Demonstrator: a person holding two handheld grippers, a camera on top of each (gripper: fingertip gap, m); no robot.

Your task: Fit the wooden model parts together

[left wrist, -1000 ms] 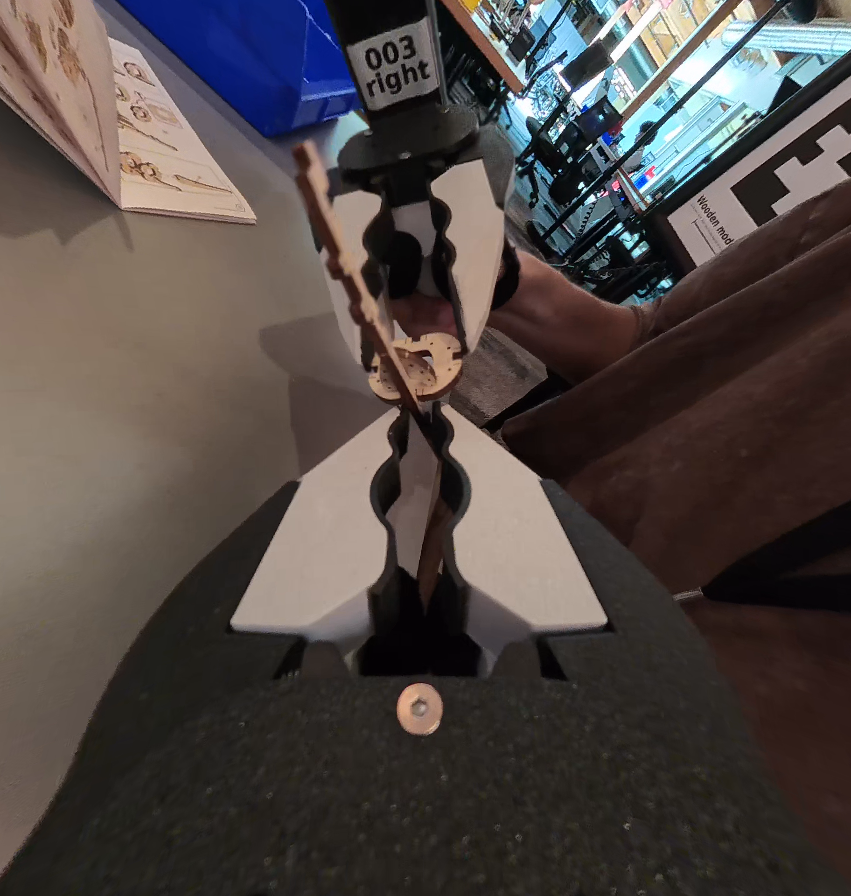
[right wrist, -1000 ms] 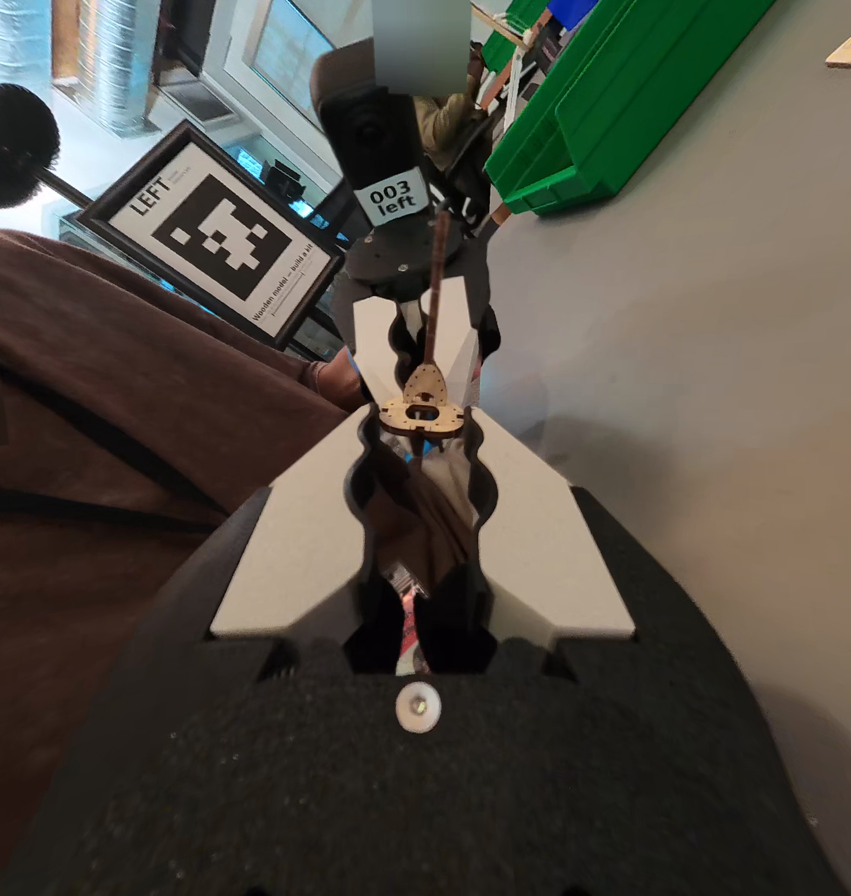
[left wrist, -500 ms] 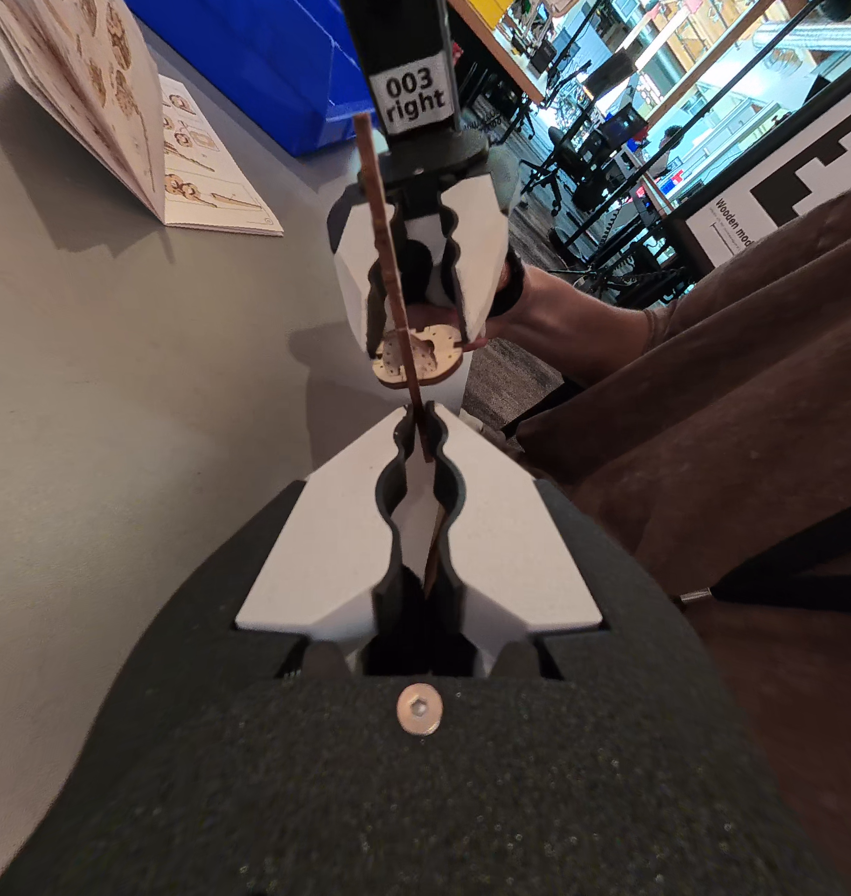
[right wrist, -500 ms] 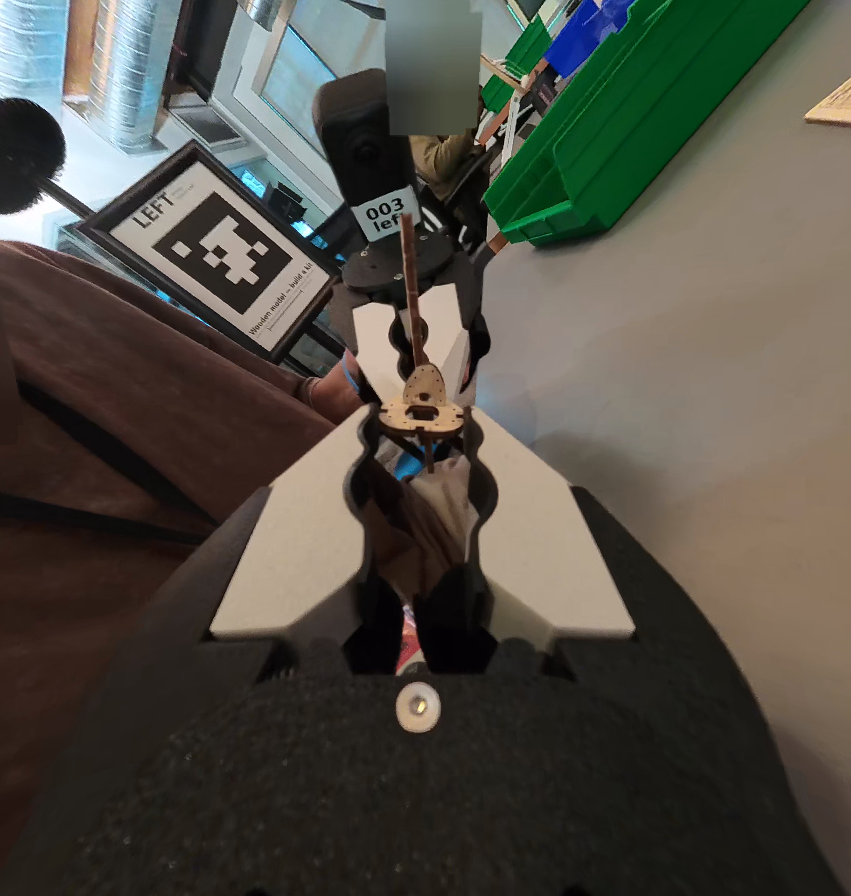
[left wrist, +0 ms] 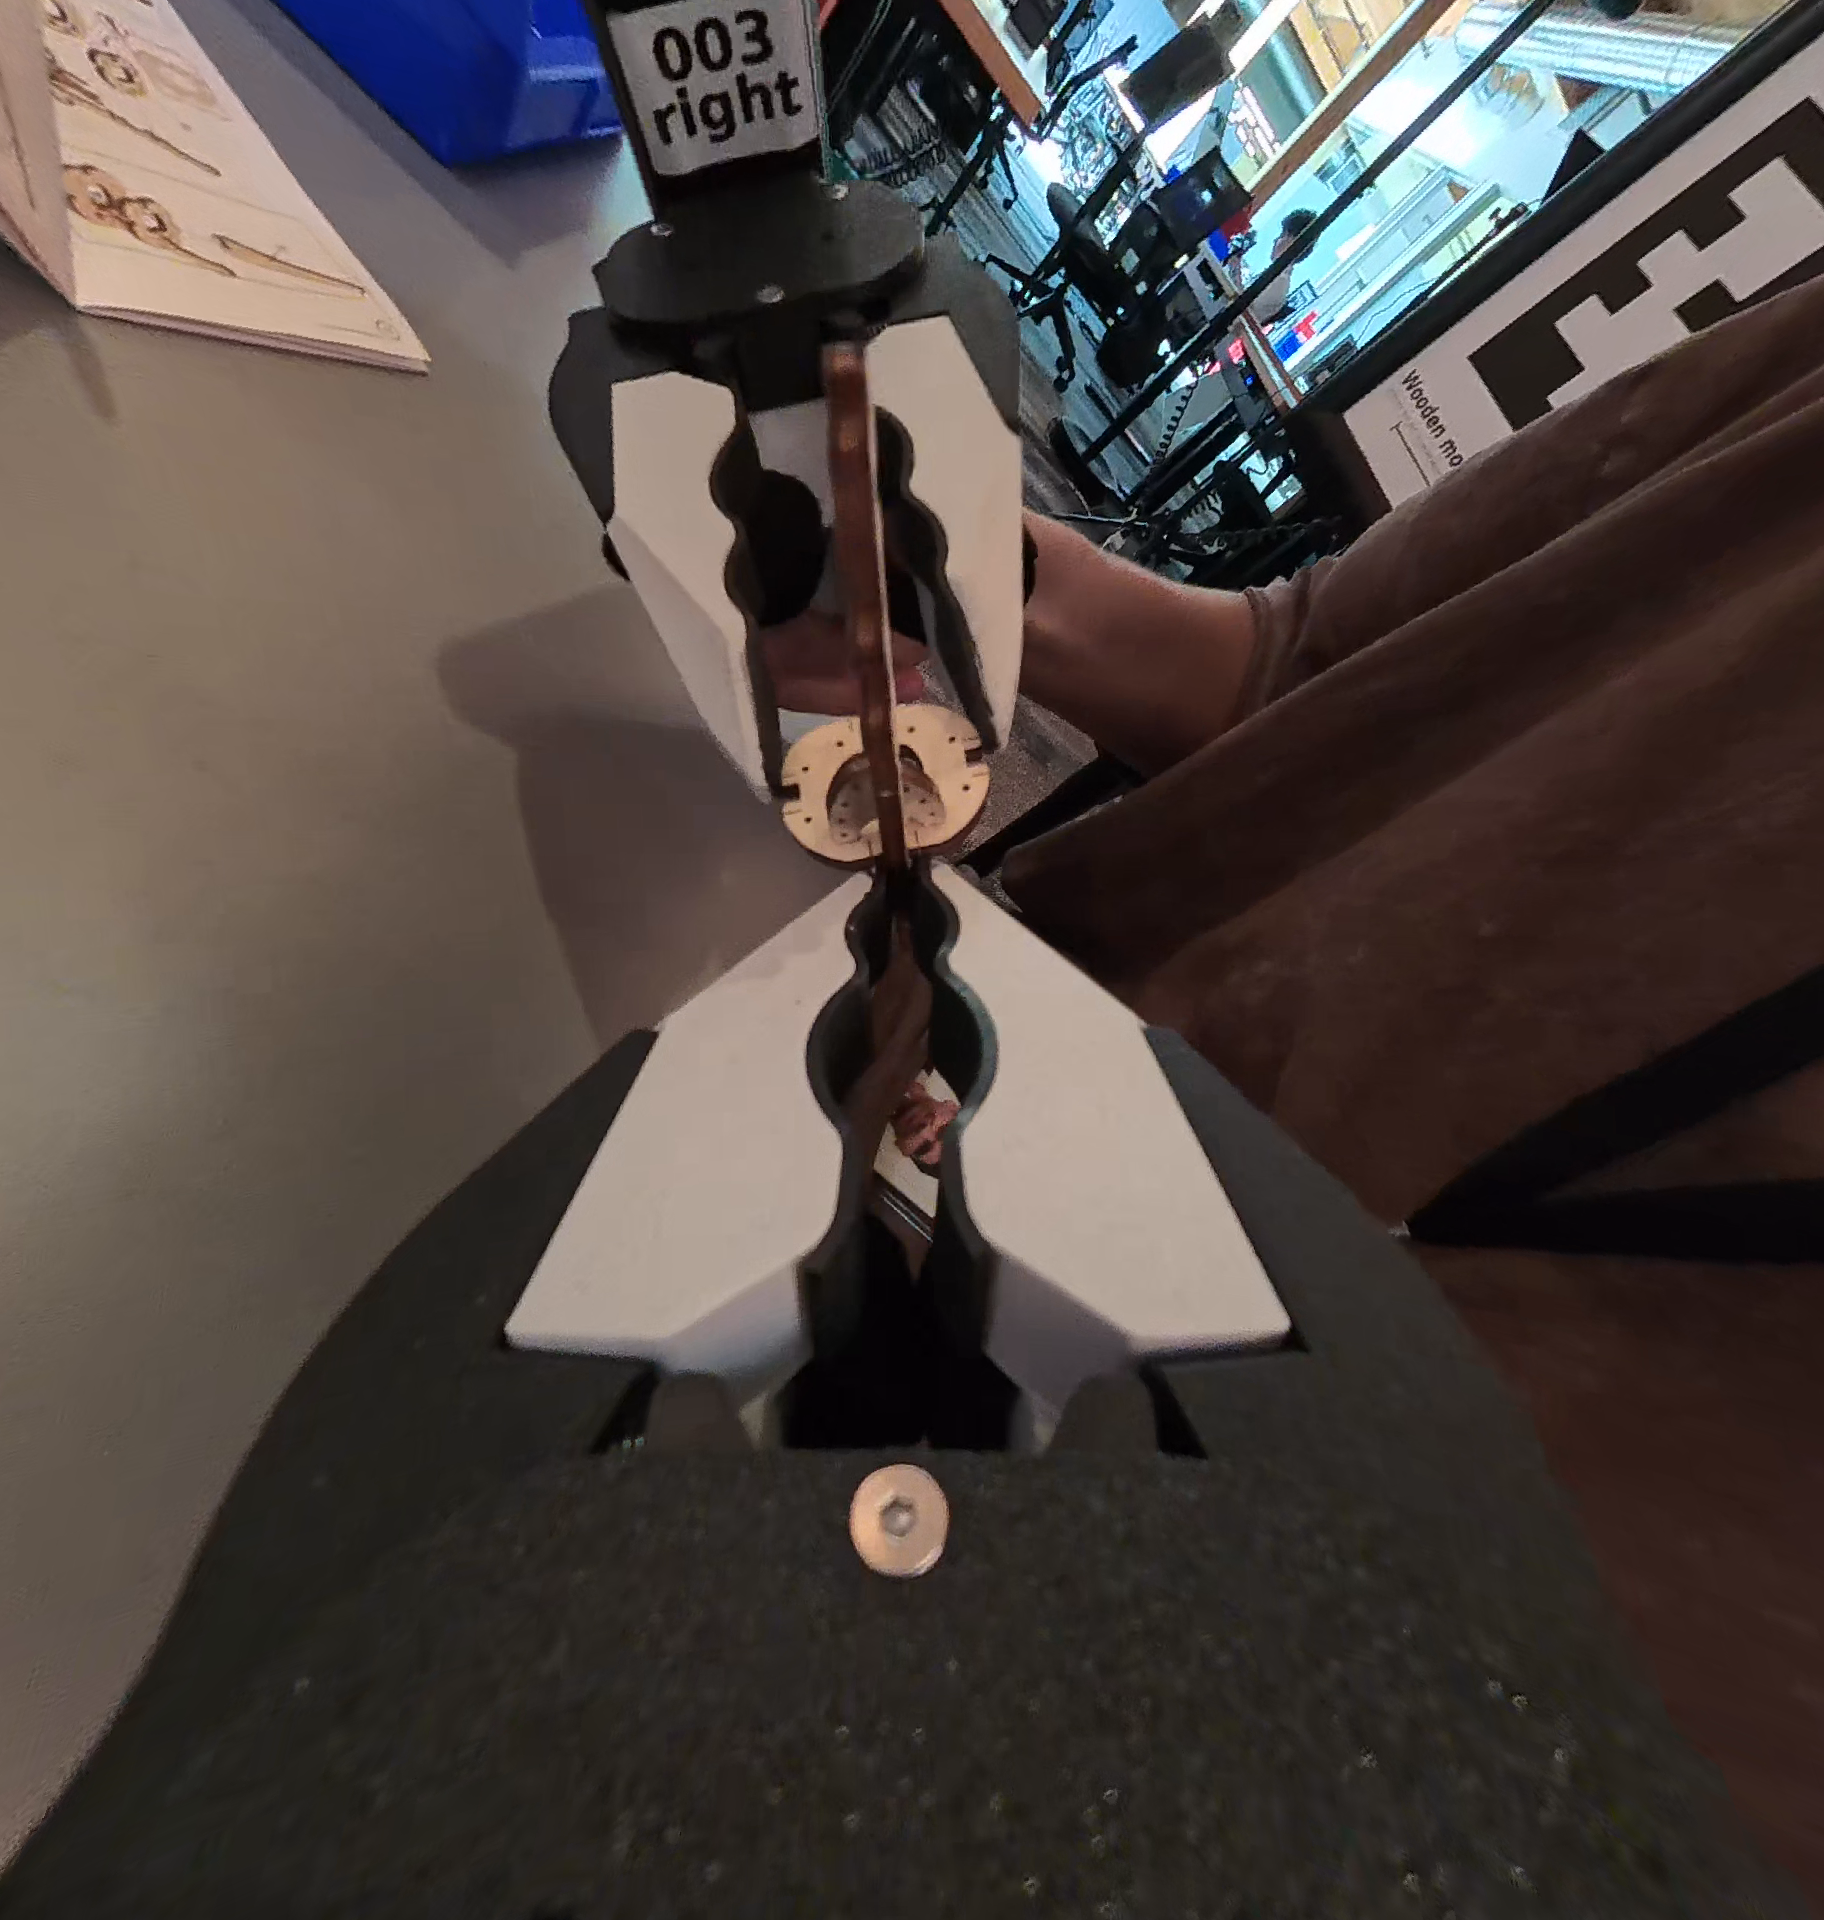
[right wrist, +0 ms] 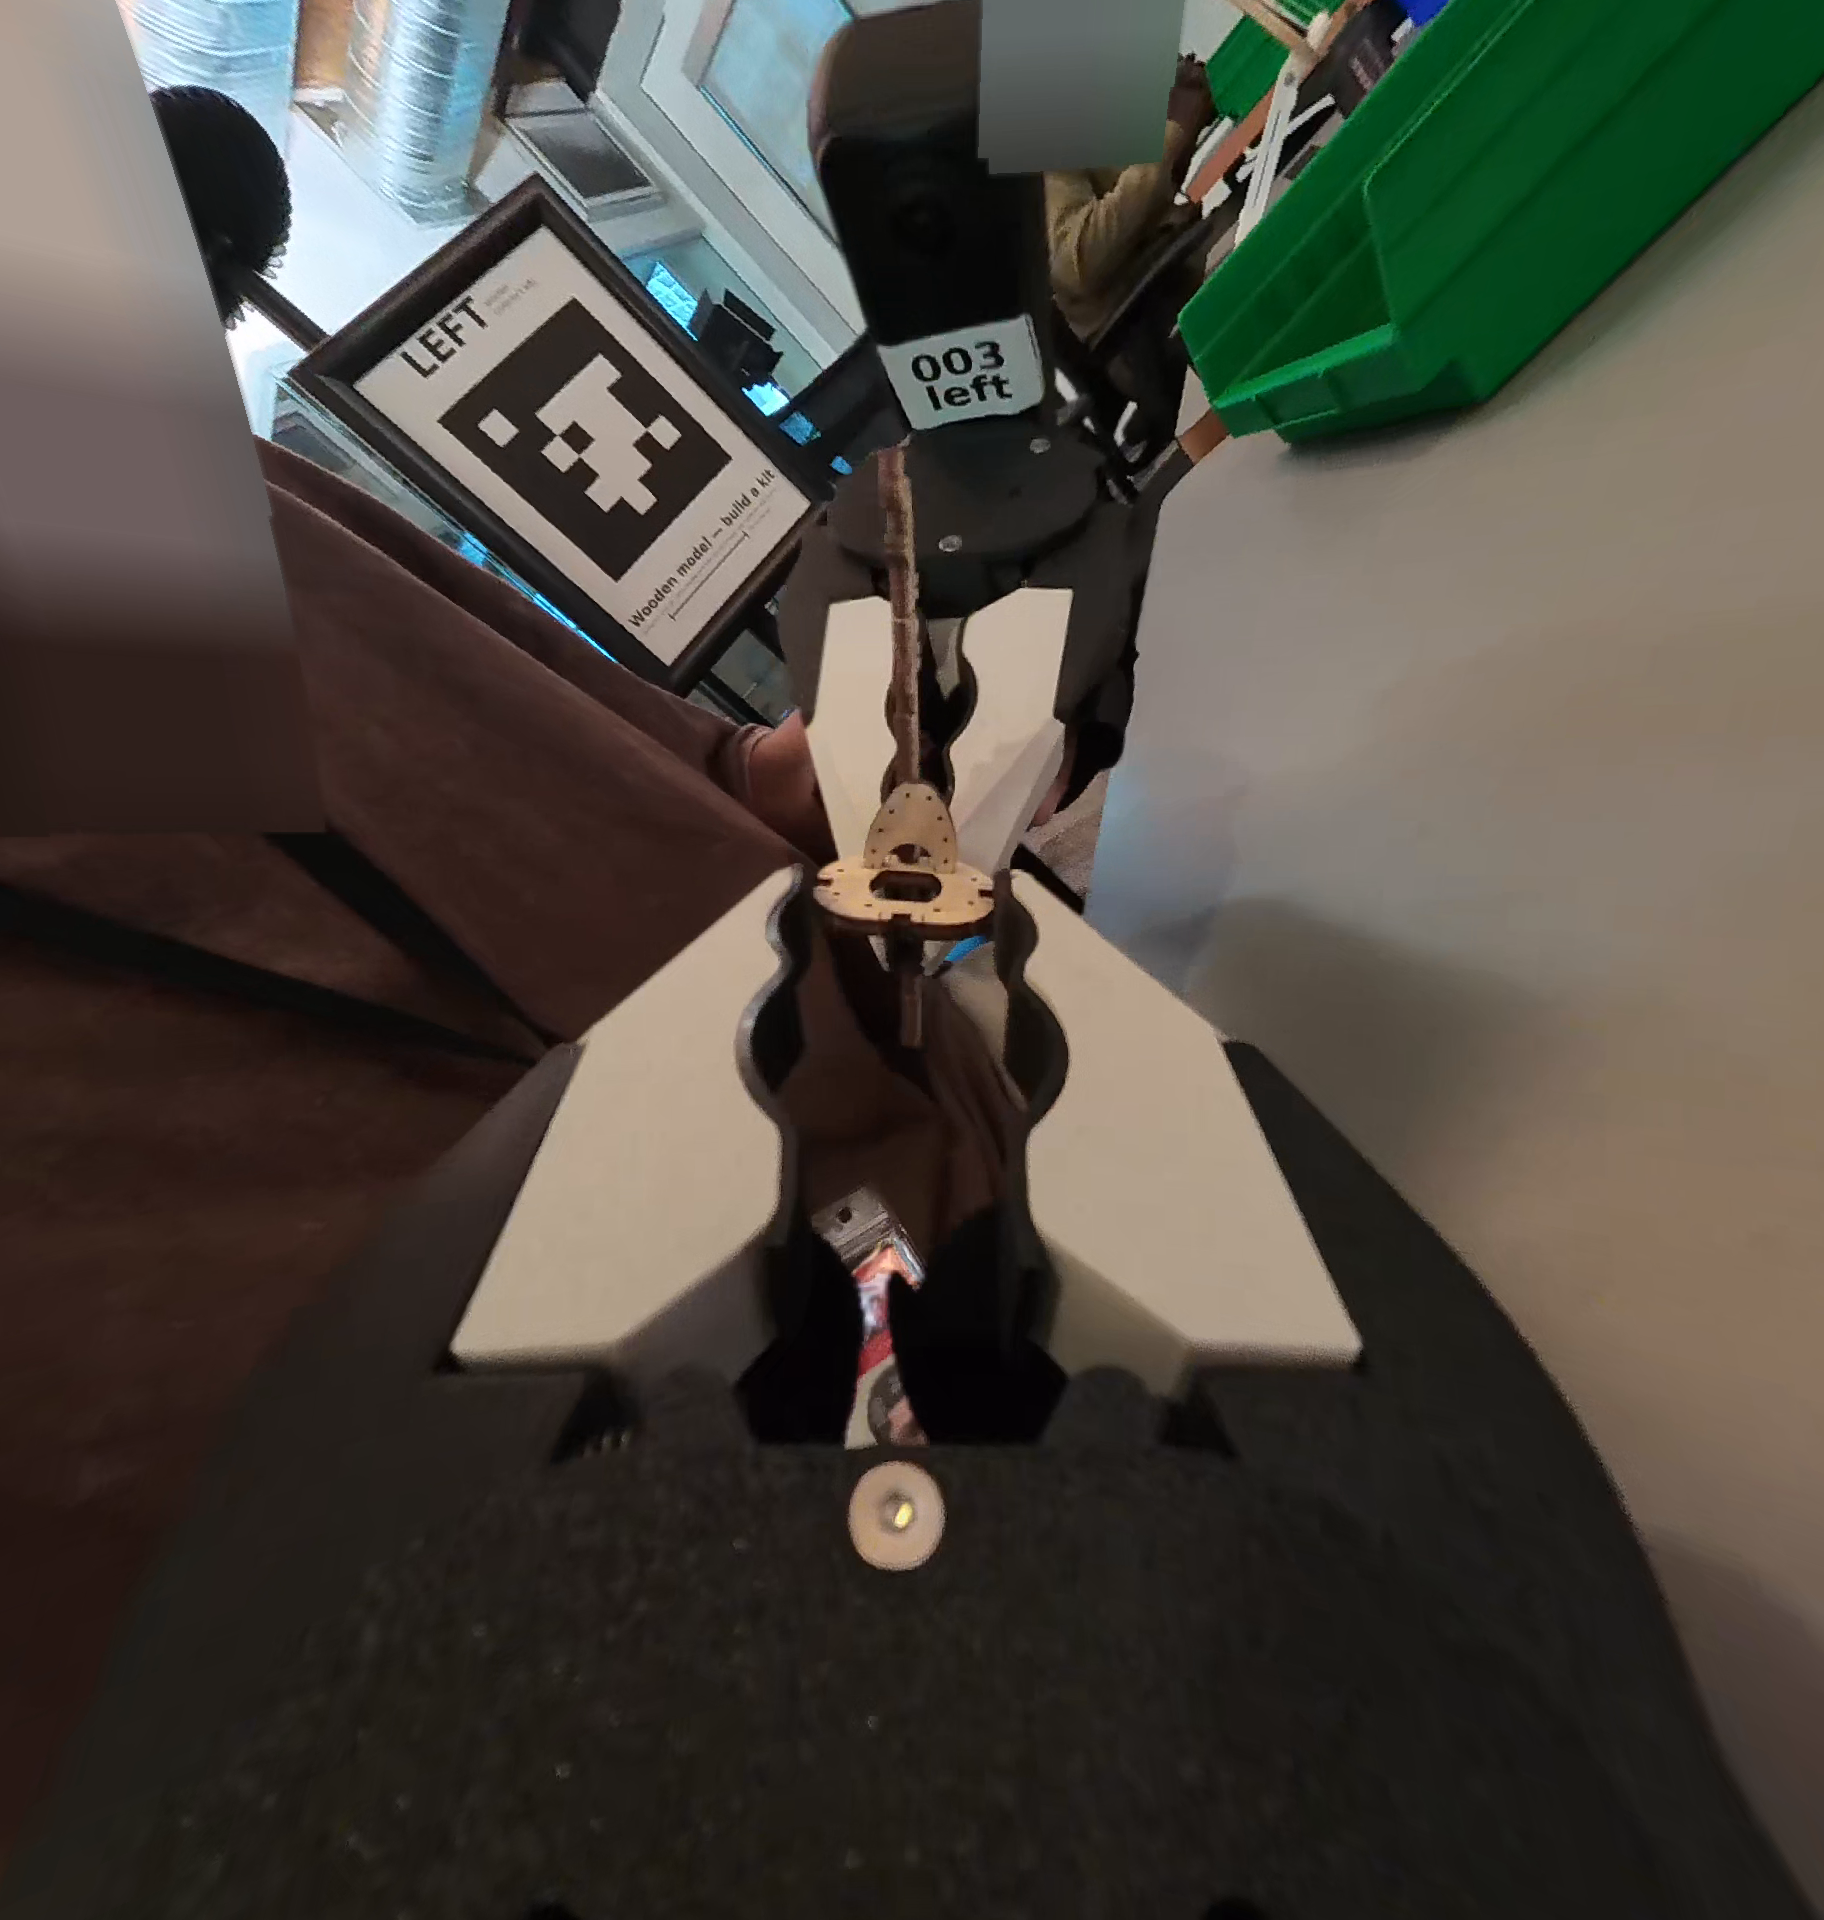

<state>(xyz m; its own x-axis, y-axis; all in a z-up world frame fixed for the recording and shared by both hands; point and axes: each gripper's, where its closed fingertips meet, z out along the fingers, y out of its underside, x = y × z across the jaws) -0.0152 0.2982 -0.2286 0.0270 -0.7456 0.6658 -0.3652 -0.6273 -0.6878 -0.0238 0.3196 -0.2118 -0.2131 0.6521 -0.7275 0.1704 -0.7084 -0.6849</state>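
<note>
Two grippers tip-to-tip, strip (left wrist: pixel 866 582) through disc (right wrist: pixel 903 891)

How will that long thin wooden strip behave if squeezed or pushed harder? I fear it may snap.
The wooden strip looks thin and notched, so it is probably light and likely to flex or snap sideways. Clamped edgewise in the left gripper, it may twist.

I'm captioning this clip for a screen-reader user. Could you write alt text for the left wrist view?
The left gripper pinches a long, thin wooden strip that passes through a round wooden disc held by the right gripper opposite, above a grey table. An open instruction booklet lies at upper left; a brown sleeve fills the right.
</note>
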